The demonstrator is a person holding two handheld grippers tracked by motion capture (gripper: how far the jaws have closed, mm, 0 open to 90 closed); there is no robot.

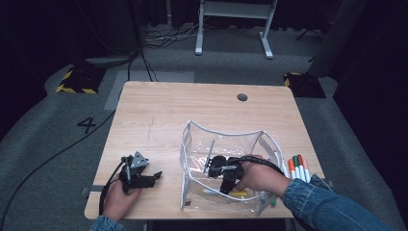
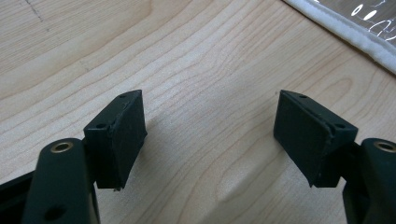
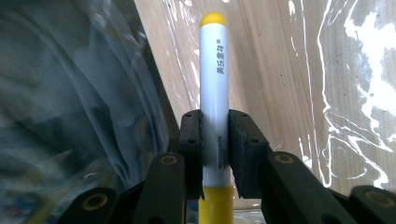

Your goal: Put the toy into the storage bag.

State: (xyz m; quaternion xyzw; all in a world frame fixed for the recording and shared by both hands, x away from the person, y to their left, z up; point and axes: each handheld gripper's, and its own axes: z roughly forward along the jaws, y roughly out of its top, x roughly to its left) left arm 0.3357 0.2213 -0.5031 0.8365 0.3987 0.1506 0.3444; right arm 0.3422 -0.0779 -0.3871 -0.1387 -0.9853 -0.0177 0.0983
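Right claw clamps the yellow marker inside the clear pouch; left claw rests apart on the table. Risk: the marker slides lengthwise between smooth pads, or the plastic wall snags it.

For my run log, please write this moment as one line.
right gripper: shut on yellow marker, inside clear pouch | left gripper: open, above bare table | spare markers: right of pouch

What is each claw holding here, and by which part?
The right claw grips a yellow-capped white marker around its barrel, just above the yellow end, inside the clear pouch. The left claw stands open over the table, holding nothing.
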